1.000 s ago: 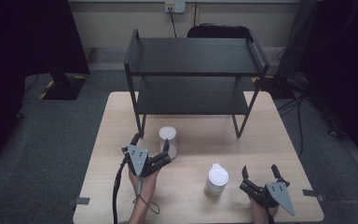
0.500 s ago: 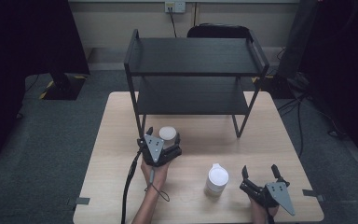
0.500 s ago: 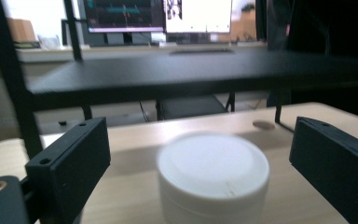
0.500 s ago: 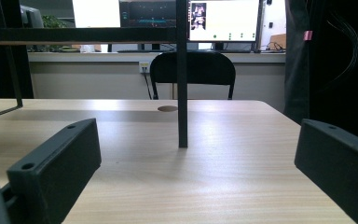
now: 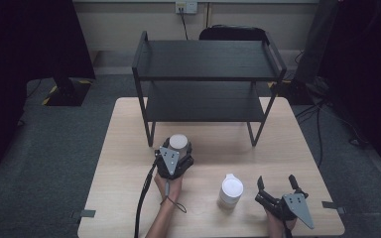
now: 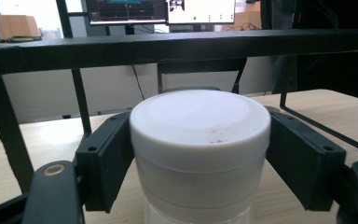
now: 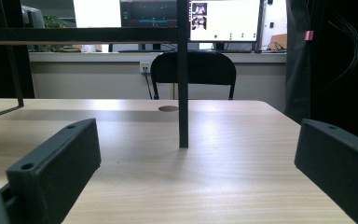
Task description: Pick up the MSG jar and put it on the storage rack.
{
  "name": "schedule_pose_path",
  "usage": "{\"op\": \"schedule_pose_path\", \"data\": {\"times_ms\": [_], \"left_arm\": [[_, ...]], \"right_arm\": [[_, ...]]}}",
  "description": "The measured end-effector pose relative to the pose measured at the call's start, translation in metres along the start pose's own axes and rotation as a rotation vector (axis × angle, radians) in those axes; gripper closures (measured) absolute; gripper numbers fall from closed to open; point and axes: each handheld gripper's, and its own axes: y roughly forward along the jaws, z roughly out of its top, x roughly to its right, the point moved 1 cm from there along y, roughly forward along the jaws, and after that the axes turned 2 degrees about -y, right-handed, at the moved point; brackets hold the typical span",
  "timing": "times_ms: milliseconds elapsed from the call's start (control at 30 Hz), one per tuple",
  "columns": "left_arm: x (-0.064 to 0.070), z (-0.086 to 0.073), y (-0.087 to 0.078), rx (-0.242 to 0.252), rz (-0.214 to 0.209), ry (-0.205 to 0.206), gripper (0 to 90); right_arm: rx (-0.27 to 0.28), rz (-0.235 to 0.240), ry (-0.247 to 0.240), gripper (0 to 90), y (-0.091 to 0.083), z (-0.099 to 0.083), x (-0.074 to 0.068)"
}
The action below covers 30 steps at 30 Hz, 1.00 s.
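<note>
A white lidded jar [image 5: 178, 142] [image 6: 200, 140] stands on the wooden table [image 5: 124, 129], just in front of the black rack's left front leg. My left gripper [image 5: 177, 149] [image 6: 200, 161] is shut on this jar, its black pads [image 6: 107, 158] against both sides of the lid. A second white jar [image 5: 231, 191] stands nearer the front, right of centre. My right gripper [image 5: 278, 182] [image 7: 198, 163] rests low by the table's front right corner, just right of that jar, open with nothing between its jaws.
A black two-tier rack [image 5: 208, 74] stands across the back half of the table; one of its legs [image 7: 182, 93] rises ahead of the right gripper. A black chair [image 7: 193, 70] and monitors stand beyond the far edge.
My left gripper came forward and to the right from beside the first jar, put its jaws around the lid and closed on it. The jar, the right gripper and the second jar stayed put.
</note>
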Motion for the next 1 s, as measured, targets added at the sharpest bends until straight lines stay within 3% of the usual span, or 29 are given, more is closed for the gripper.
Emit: {"op": "schedule_pose_path", "data": {"times_ms": [300,1000], "left_arm": [[-0.0026,-0.0008,0.0021,-0.01,-0.004,-0.015,33.4],[-0.0022,0.0026,0.0026,-0.023,-0.005,-0.026,34.2]], "right_arm": [[0.0,0.0,0.0,0.0,0.0,0.0,0.0],[0.0,0.0,0.0,0.0,0.0,0.0001,0.0001]]}}
